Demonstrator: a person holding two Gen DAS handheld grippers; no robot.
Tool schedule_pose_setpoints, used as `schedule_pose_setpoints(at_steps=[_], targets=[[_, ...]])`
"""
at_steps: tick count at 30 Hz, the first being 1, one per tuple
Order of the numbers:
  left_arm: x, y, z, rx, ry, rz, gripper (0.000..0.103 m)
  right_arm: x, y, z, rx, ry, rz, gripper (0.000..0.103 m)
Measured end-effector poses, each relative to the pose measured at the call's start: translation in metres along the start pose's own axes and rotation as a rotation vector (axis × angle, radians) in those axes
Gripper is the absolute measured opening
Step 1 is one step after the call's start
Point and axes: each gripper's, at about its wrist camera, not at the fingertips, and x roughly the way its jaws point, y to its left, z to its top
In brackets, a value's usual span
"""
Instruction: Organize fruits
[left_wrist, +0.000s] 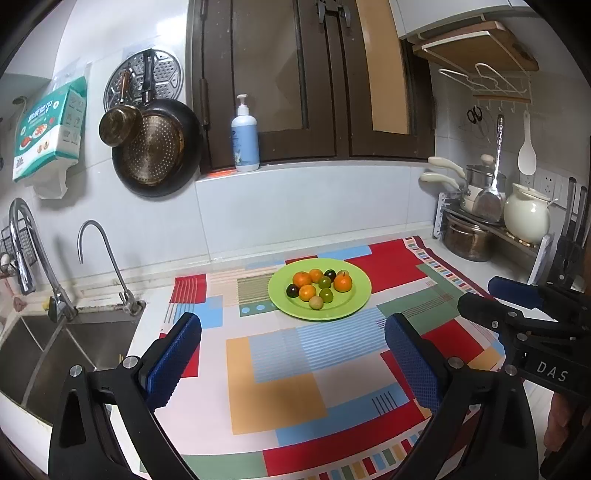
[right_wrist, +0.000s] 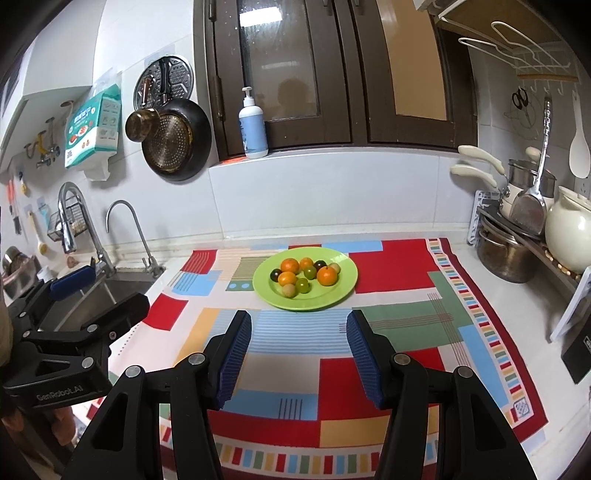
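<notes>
A green plate stands at the back of a patterned cloth. On it lie several small fruits: oranges, green ones and dark ones. My left gripper hangs open above the cloth, short of the plate, with nothing between its blue pads. My right gripper is open too, narrower, just in front of the plate and empty. Each gripper shows at the edge of the other's view: the right gripper, the left gripper.
A steel sink with two taps lies to the left. Pots, a ladle and a cream jar crowd a rack on the right. A pan hangs on the wall; a soap bottle stands on the sill.
</notes>
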Motion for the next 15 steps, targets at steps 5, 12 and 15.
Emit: schedule_pose_setpoints(at_steps=[5, 12, 15], targets=[[0.0000, 0.0003, 0.0001, 0.004, -0.007, 0.002, 0.103, 0.0002, 0.0001, 0.0001, -0.002, 0.001, 0.000, 0.055], [0.0022, 0.0005, -0.0001, 0.004, -0.003, -0.010, 0.103, 0.0004, 0.0001, 0.0000, -0.002, 0.001, 0.001, 0.055], [0.0031, 0.0004, -0.0003, 0.004, 0.000, -0.011, 0.103, 0.0003, 0.0003, 0.0000, -0.002, 0.001, 0.000, 0.055]])
